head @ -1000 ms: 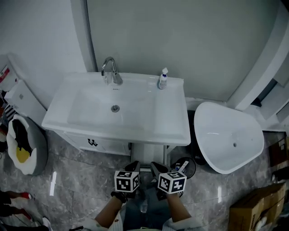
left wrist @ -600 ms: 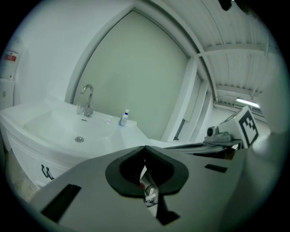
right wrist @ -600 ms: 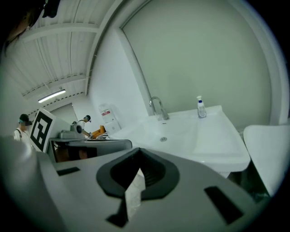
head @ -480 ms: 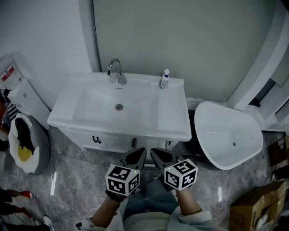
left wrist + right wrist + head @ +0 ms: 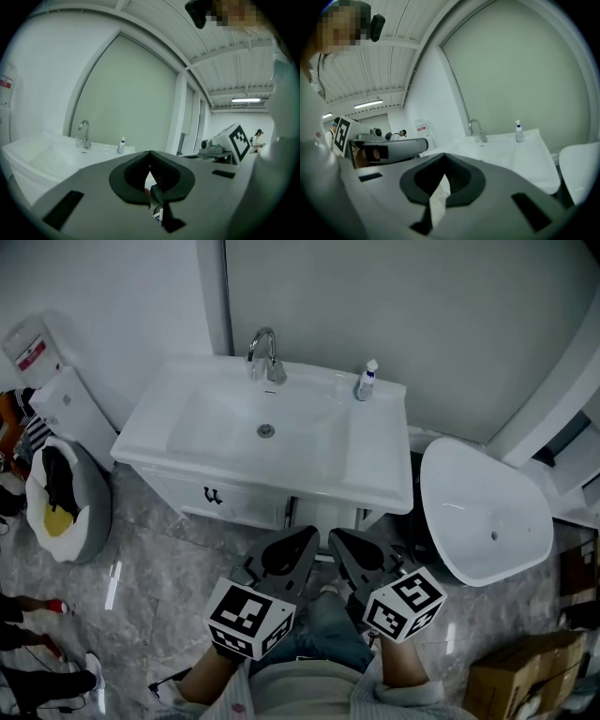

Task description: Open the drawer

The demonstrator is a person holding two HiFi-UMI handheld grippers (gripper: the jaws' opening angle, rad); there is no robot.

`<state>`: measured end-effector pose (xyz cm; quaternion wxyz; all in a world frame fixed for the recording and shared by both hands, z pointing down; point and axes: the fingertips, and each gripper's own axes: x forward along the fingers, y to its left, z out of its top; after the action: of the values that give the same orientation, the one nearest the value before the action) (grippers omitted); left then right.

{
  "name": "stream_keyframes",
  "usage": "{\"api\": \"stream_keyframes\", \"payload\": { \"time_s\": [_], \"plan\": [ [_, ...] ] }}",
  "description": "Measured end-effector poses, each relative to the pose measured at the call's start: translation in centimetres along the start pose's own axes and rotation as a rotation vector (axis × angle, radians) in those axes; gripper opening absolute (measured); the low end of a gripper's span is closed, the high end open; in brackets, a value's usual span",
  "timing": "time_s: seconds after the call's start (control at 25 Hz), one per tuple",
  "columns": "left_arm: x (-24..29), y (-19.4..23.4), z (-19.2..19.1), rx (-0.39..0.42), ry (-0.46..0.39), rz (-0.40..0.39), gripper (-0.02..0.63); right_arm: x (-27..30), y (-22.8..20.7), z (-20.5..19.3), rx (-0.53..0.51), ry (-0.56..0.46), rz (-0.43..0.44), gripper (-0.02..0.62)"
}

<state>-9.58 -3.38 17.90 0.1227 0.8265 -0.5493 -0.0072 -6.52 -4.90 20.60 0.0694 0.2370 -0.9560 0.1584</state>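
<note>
The white vanity's drawer [image 5: 230, 502] sits closed under the sink [image 5: 225, 423], with a small black handle [image 5: 214, 495] on its front. Both grippers hang above the floor in front of the vanity, apart from the drawer. My left gripper [image 5: 311, 533] points at the vanity with its jaws together and nothing in them; its own view shows the tips [image 5: 150, 153] meeting. My right gripper [image 5: 335, 536] is beside it, jaws likewise closed and empty [image 5: 442, 155]. The faucet [image 5: 84, 134] and a small bottle [image 5: 121, 145] stand on the sink's back edge.
A white oval basin [image 5: 483, 521] stands right of the vanity and a cardboard box [image 5: 520, 679] lies at the bottom right. A white bin [image 5: 61, 498] with dark and yellow contents and a white unit [image 5: 70, 409] stand at the left. Grey marble floor [image 5: 159, 559] lies below.
Both grippers have risen toward the head camera and now look larger, with their tips closer to the vanity's front edge. The view has shifted, so the sink sits further right.
</note>
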Motion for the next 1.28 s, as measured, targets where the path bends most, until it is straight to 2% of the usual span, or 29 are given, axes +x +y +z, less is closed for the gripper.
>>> {"api": "stream_keyframes", "payload": {
  "time_s": [0.8,1.28],
  "plan": [
    [-1.8,-1.0,-0.1,-0.001,-0.017,-0.009,0.017,-1.3,2.2,1.7,-0.023,-0.053,0.020,0.008],
    [-0.6,-0.8,-0.5,-0.058,-0.017,-0.029,0.017,-1.4,1.1,1.1,-0.020,-0.031,0.000,0.008]
  ]
}}
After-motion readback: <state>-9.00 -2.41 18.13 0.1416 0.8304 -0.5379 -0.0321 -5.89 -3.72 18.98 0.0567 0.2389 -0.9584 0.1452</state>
